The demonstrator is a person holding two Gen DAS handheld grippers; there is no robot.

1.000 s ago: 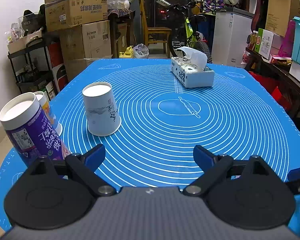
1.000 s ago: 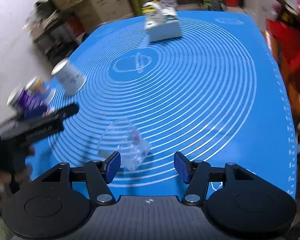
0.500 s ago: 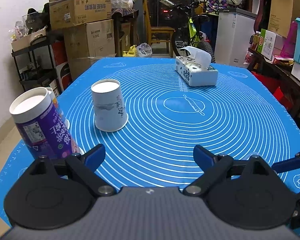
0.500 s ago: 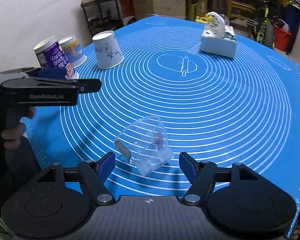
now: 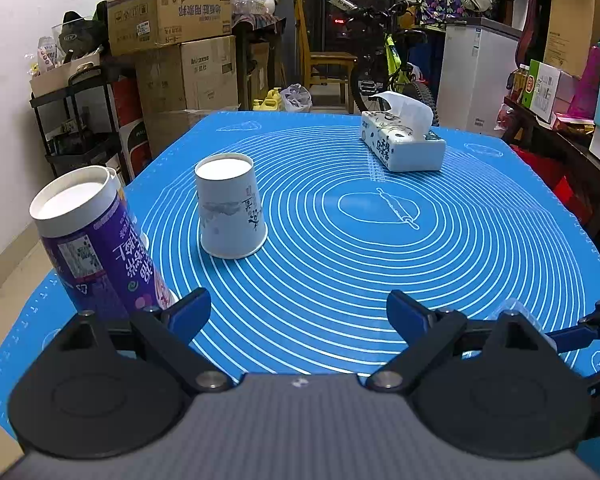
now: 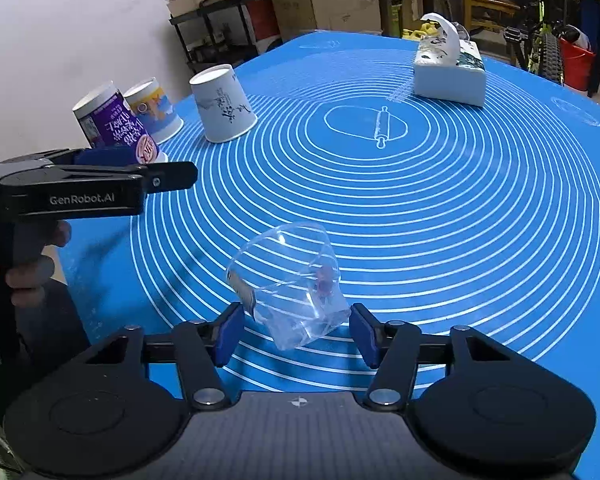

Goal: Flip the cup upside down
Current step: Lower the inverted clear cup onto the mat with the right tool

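A clear plastic cup point(image 6: 290, 294) lies tilted on its side on the blue mat point(image 6: 460, 208), mouth facing away, its base between my right gripper's fingers. My right gripper point(image 6: 296, 336) is open, its blue pads on either side of the cup's base; contact is unclear. A sliver of the clear cup point(image 5: 518, 308) shows at the right of the left wrist view. My left gripper point(image 5: 298, 314) is open and empty above the mat's near edge, and it shows from the side in the right wrist view point(image 6: 100, 188).
Upside-down cups stand on the mat's left: a white paper cup point(image 5: 230, 210), a purple cup point(image 5: 96, 248) and a yellow-blue cup point(image 6: 154, 110). A tissue box point(image 5: 402, 142) sits at the far side. Boxes, shelves and a bicycle surround the table.
The right gripper swung and moved closer, so the clear cup's base now sits between its pads. The left gripper shifted slightly, staying open.
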